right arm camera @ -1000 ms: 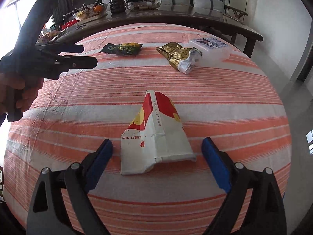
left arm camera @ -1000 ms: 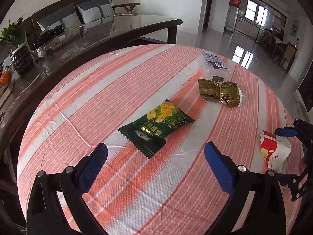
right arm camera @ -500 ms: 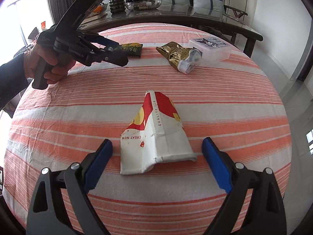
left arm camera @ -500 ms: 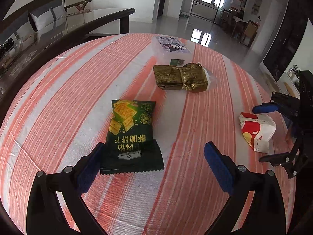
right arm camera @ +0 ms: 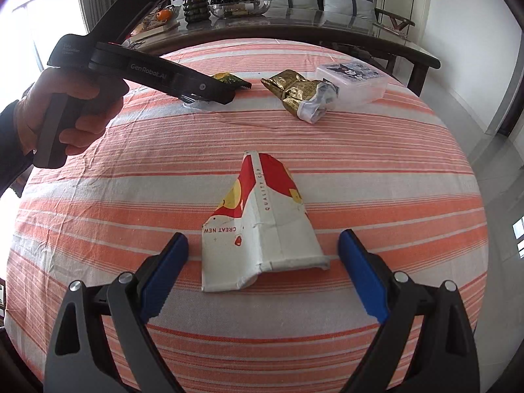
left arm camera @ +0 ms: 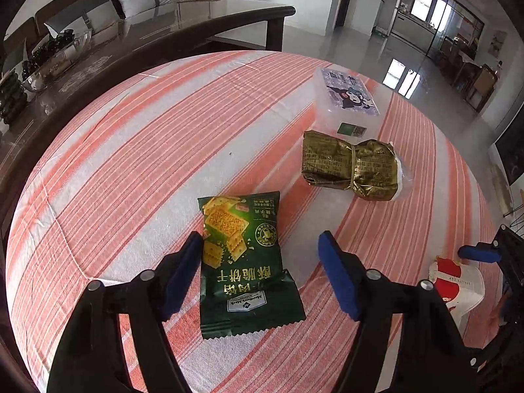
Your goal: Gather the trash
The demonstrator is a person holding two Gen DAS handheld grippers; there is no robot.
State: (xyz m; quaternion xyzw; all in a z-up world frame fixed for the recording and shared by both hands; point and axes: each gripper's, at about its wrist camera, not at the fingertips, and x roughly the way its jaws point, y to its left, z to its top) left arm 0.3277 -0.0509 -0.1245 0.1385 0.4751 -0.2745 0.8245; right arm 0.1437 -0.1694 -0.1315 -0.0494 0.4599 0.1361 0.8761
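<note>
A green cracker packet (left arm camera: 240, 262) lies flat on the striped tablecloth. My left gripper (left arm camera: 262, 271) is open with the packet between its blue fingers, the left finger at the packet's edge. A crumpled gold wrapper (left arm camera: 350, 165) lies beyond it. A flattened red and white paper cup (right arm camera: 262, 226) lies between the open blue fingers of my right gripper (right arm camera: 263, 271), not gripped. The right wrist view shows the left gripper (right arm camera: 226, 93) low over the green packet (right arm camera: 231, 80), with the gold wrapper (right arm camera: 294, 93) to its right.
A clear plastic box with a cartoon lid (left arm camera: 347, 98) stands behind the gold wrapper, near the table's far edge. A dark glass-topped table (right arm camera: 294, 23) with bowls and a plant stands behind the round table (right arm camera: 376, 170). The floor lies to the right.
My left gripper has moved forward and down over the green packet, which now lies between its fingers. The right gripper has stayed around the paper cup.
</note>
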